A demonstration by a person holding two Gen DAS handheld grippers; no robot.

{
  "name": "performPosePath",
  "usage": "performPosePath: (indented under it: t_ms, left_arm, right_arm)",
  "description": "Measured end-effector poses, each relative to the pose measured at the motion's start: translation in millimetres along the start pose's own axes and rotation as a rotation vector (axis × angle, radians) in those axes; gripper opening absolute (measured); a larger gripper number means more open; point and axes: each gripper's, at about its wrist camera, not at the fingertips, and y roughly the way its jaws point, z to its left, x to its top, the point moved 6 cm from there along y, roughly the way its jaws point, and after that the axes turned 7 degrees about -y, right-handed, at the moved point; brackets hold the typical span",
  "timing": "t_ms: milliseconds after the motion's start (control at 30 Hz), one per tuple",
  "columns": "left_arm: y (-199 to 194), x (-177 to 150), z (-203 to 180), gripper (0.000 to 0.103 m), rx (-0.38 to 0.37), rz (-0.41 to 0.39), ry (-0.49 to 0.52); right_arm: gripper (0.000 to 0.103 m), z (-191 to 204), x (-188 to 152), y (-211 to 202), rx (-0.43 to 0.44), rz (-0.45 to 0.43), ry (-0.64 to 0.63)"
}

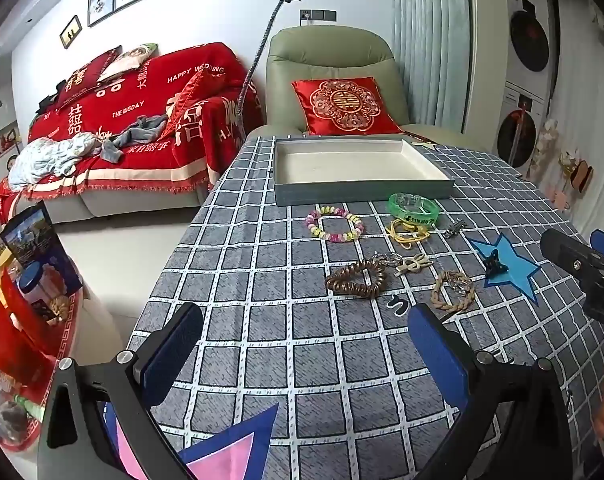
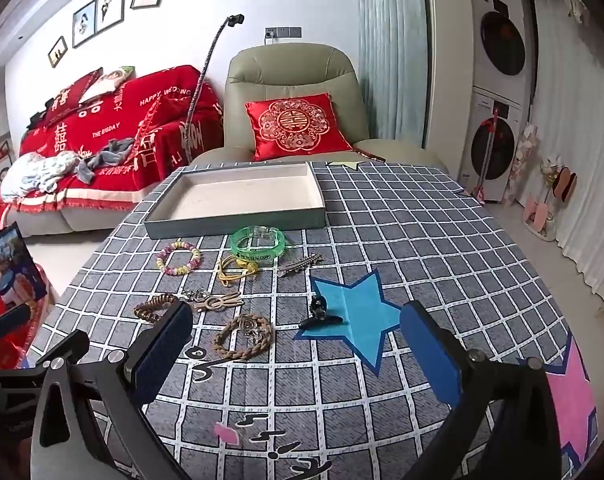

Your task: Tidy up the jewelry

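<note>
A shallow grey tray [image 1: 361, 194] [image 2: 238, 222] with a white inside stands empty at the table's far side. In front of it lie a green bangle [image 1: 413, 205] [image 2: 258, 242], a pastel bead bracelet [image 1: 335, 224] [image 2: 179, 259], a yellow cord [image 1: 407, 234] [image 2: 238, 270], a silver hair clip [image 1: 453, 228] [image 2: 300, 265], a brown coil hair tie [image 1: 355, 280] [image 2: 152, 308], a beige key ring charm [image 1: 405, 263] [image 2: 218, 300], a braided bracelet [image 1: 453, 292] [image 2: 244, 336] and a black claw clip [image 1: 495, 264] [image 2: 321, 314]. My left gripper [image 1: 305, 348] is open and empty above the near table. My right gripper [image 2: 298, 344] is open and empty near the braided bracelet and claw clip.
The table has a grey checked cloth [image 1: 282, 320] with a blue star [image 2: 357, 316] and pink star patches [image 2: 573, 396]. A green armchair [image 1: 333, 80] with a red cushion stands behind it. A red-covered sofa [image 1: 134, 128] is at the left. A red stand with boxes [image 1: 30, 280] is near the table's left edge.
</note>
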Motion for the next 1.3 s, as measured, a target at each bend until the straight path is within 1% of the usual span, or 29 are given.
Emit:
performPosePath:
  t_ms: [233,1300]
  left_arm:
    - [-0.7,-1.2,0.9,0.103,-0.002,0.001,-0.004]
    - [-0.3,-3.0,1.9,0.103,-0.001,0.004,-0.004]
  right_arm:
    - [0.103,-4.1,-0.7,-1.2,0.015,-0.007,0.005]
    - [0.103,-1.4,-0.4,-5.1,0.017,-0.014,0.006]
